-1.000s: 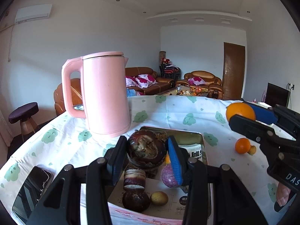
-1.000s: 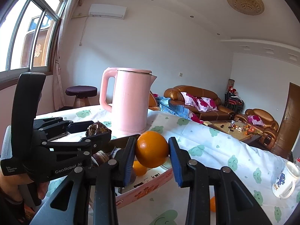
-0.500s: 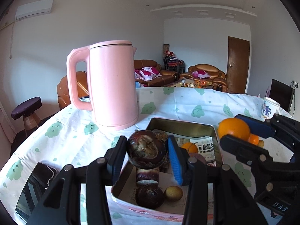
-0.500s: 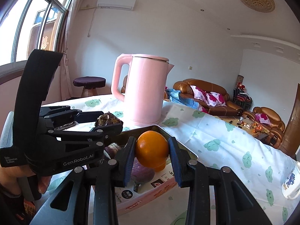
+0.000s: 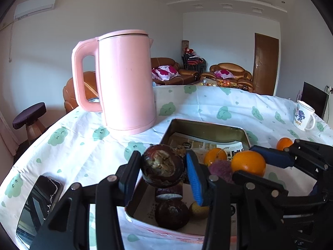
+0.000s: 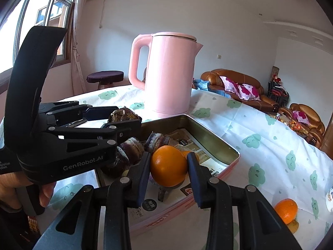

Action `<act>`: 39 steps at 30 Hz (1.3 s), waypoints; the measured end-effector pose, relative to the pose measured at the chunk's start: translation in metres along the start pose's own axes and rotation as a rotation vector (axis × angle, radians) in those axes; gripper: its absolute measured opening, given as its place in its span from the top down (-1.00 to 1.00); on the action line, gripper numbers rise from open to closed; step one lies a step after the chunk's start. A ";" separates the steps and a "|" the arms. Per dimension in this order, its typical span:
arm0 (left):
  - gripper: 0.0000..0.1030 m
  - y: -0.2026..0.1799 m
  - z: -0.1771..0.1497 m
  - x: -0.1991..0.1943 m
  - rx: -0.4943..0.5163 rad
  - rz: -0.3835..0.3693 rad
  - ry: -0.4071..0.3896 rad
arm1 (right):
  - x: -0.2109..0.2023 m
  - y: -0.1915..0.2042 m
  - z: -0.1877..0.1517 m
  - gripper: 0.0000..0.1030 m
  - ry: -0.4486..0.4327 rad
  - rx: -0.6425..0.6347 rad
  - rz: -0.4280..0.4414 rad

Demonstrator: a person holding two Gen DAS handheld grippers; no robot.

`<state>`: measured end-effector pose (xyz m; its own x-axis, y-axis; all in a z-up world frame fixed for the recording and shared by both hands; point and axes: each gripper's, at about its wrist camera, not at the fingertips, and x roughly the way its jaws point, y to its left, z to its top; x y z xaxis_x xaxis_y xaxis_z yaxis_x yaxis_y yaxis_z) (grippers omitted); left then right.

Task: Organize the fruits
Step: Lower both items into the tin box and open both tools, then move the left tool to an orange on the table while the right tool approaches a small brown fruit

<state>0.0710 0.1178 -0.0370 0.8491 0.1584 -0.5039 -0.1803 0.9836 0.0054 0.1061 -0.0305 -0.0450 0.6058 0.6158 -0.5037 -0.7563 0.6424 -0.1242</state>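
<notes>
My left gripper (image 5: 163, 171) is shut on a dark purple mangosteen (image 5: 162, 168) and holds it over the near left corner of a pink metal tin (image 5: 206, 125). My right gripper (image 6: 168, 166) is shut on an orange (image 6: 168, 165) and holds it over the tin (image 6: 216, 139), above a purple fruit. In the tin lie another mangosteen (image 5: 171, 214), a cut purple piece (image 5: 168, 191), a small yellow fruit (image 5: 197, 209), a small orange (image 5: 214, 156) and a purple fruit (image 5: 220, 169). The right gripper shows in the left wrist view (image 5: 248, 165), the left one in the right wrist view (image 6: 122, 117).
A tall pink kettle (image 5: 124, 81) stands on the tablecloth just behind the tin. A phone (image 5: 38, 206) lies at the near left. A small orange (image 6: 286, 210) with a yellowish fruit lies right of the tin. A white mug (image 5: 302, 115) stands far right.
Both grippers have moved forward and lower over the tin, still holding their fruit. The orange has come down close to the fruits in the tin.
</notes>
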 end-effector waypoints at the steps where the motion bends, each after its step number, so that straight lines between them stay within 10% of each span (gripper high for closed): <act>1: 0.11 0.000 -0.001 0.001 0.000 -0.002 0.003 | 0.000 0.001 0.000 0.27 0.001 -0.002 0.001; 13: 0.07 0.001 -0.002 -0.001 -0.003 0.011 -0.001 | 0.010 0.004 -0.003 0.25 0.065 -0.003 0.051; 21: -0.72 -0.004 0.005 -0.022 -0.018 0.018 -0.071 | -0.008 -0.007 -0.006 0.24 0.027 0.002 0.000; 39: -0.88 -0.144 0.038 -0.001 0.134 -0.252 0.006 | -0.072 -0.173 -0.068 0.22 0.159 0.238 -0.306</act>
<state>0.1150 -0.0208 -0.0050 0.8558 -0.0925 -0.5089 0.1033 0.9946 -0.0070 0.1767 -0.2168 -0.0456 0.7339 0.3140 -0.6024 -0.4575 0.8839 -0.0967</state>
